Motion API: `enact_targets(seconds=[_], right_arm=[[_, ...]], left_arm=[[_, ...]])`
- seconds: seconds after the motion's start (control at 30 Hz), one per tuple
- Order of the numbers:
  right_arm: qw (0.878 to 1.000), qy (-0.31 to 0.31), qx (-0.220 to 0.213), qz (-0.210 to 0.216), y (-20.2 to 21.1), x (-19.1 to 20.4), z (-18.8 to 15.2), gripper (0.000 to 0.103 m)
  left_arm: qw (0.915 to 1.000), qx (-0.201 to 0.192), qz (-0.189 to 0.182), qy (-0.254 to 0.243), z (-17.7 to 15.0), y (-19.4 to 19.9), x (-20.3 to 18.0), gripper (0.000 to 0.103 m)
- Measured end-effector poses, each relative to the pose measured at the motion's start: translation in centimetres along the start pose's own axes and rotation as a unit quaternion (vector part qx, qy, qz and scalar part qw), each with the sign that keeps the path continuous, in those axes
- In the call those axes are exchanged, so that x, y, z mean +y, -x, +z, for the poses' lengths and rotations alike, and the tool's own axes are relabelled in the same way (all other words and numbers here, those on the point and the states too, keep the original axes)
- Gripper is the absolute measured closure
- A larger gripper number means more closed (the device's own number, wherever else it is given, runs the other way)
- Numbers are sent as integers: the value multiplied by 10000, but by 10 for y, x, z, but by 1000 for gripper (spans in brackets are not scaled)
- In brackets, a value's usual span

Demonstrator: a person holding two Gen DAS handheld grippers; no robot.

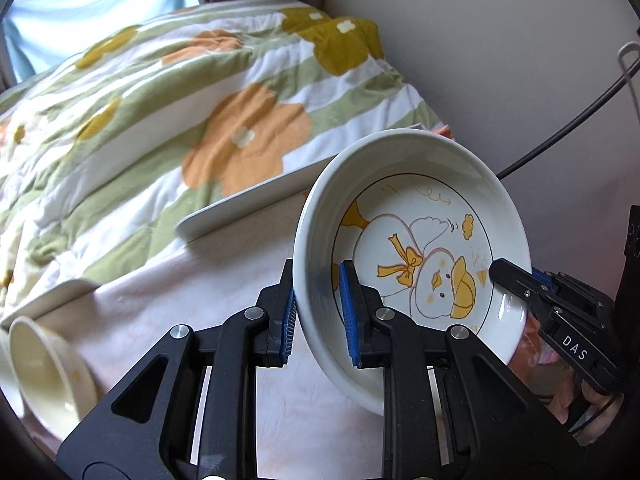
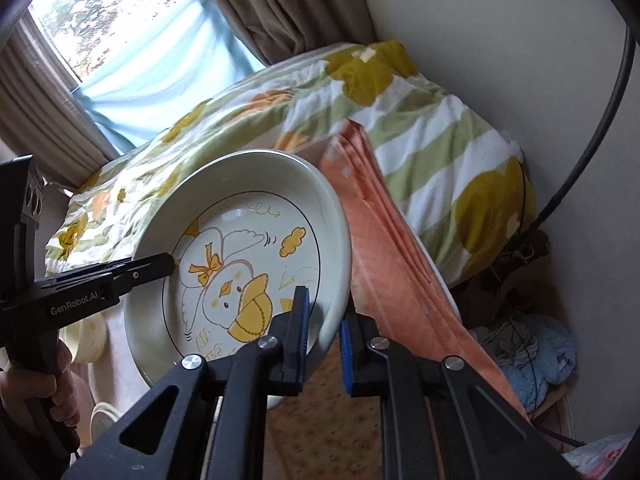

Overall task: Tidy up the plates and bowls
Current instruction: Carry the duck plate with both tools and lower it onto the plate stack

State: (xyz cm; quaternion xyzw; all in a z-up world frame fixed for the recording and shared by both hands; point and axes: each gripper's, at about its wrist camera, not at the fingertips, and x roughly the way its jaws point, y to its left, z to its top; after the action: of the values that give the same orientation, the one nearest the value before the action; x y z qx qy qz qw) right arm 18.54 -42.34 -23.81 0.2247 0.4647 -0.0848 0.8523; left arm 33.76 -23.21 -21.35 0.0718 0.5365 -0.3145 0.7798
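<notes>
- Left wrist view is showing one quilt [image 1: 160,92] with green stripes and orange and mustard flowers, lying bunched over a bed and filling the background; the right wrist view is showing the same quilt with one folded orange cloth [image 2: 384,248] lying against it.
- Two flat white trays are resting along the quilt's edge in the left wrist view: a nearer tray [image 1: 248,208] just behind the dish and a farther tray [image 1: 48,300] at the left.
- One white plate [image 1: 420,256], deep-rimmed with a yellow duck drawing inside, is being held tilted, clear of the pale tabletop [image 1: 224,280], between both claws.
- Left gripper [image 1: 318,312] is clamping the plate's near rim, one blue pad outside the wall and one inside.
- Right gripper [image 2: 324,344] is clamping the opposite rim the same way, pads pressing on both faces.
- One hand [image 2: 36,392] is gripping the left tool's handle.
- One cream bowl [image 1: 44,372] is sitting at the table's left edge, apart from the plate.
</notes>
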Motion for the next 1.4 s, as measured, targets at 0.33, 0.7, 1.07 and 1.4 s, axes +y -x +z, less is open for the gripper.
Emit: enact_targets(seconds=[0.33,0.7,1.07,1.4], right_arm=[[9961,645,-115,593,61,78,-27,90],[9795,1504,427,1272,59,155,-104,90],[9661,2029,1024,1224,21,173,-160,90],[9621,2187,1185,1116,7,178,-172,90]], left_arm=[[9957,-653,241,614,-77,118,40,85],[9808,-640,775,1674,-199,161,92,85],[9700,-91,612,2351,-292,124,115,85],[9688,82,512,2424,-299,105,119,85]])
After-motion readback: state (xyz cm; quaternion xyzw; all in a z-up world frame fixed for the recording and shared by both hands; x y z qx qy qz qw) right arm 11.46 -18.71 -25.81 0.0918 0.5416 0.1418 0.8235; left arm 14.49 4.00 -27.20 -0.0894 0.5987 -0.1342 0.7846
